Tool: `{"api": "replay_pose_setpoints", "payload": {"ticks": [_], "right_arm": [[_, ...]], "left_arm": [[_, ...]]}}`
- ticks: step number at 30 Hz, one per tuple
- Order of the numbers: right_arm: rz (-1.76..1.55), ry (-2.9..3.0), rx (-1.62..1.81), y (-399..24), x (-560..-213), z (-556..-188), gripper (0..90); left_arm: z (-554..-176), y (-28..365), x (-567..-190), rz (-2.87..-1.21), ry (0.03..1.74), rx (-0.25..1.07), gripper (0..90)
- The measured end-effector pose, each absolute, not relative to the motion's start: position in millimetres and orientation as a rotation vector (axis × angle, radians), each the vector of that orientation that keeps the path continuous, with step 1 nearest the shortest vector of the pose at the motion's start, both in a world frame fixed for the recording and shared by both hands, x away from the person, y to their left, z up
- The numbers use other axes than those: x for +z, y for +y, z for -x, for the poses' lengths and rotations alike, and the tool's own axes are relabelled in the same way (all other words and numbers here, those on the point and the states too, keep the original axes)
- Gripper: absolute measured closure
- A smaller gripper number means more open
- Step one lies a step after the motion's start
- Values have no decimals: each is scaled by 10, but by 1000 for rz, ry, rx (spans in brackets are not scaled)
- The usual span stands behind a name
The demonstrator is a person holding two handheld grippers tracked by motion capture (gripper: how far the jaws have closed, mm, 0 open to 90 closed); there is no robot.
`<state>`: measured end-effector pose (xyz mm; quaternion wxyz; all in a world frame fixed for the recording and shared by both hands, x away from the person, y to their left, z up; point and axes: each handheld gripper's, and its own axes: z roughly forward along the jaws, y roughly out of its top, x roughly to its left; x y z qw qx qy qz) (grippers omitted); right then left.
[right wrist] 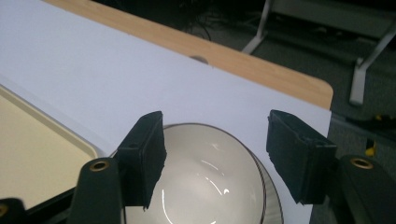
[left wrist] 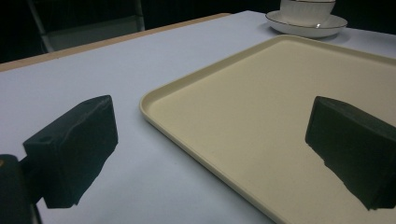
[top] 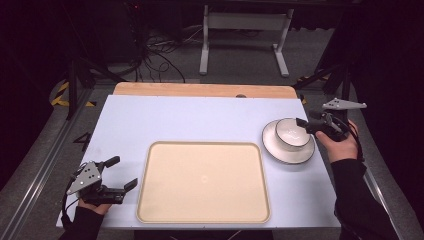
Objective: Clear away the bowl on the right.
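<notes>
White bowl (top: 292,134) sits on a saucer (top: 272,145) at the frame's right, beside the empty tray (top: 204,182). Right tool (top: 303,123) straddles its rim, part-open, seemingly not yet pinching, probably to lift it. Left tool (top: 124,173) waits wide, lower left.

Beige tray (top: 203,182) sits on white surface (top: 175,120); cables (top: 155,55) and metal frame (top: 243,22) on floor behind.

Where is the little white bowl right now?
In the high view, the white bowl sits on a white plate, right of the beige tray, by the right gripper.
</notes>
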<state>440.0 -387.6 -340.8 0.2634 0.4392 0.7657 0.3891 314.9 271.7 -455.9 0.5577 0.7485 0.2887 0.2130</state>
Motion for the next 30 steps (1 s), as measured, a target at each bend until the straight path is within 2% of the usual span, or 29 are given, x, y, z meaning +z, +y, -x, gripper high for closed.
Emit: {"api": "replay_pose_setpoints", "payload": {"ticks": [6, 18, 23, 30], "right_arm": [[-1307, 2127, 882, -3915, -3449, -4547, 440], [-1466, 2155, 726, -3976, -3500, -4724, 454], [-1553, 2176, 686, -3997, -3540, -4795, 523], [-1637, 2180, 591, -3994, -3596, -4880, 548]], "left_arm": [[-3149, 2717, -4559, -1767, 680, 502, 33], [-3148, 2717, -4557, -1773, 679, 502, 33], [-3139, 2716, -4560, -1765, 682, 501, 34], [-3125, 2727, -4559, -1769, 683, 499, 34]]}}
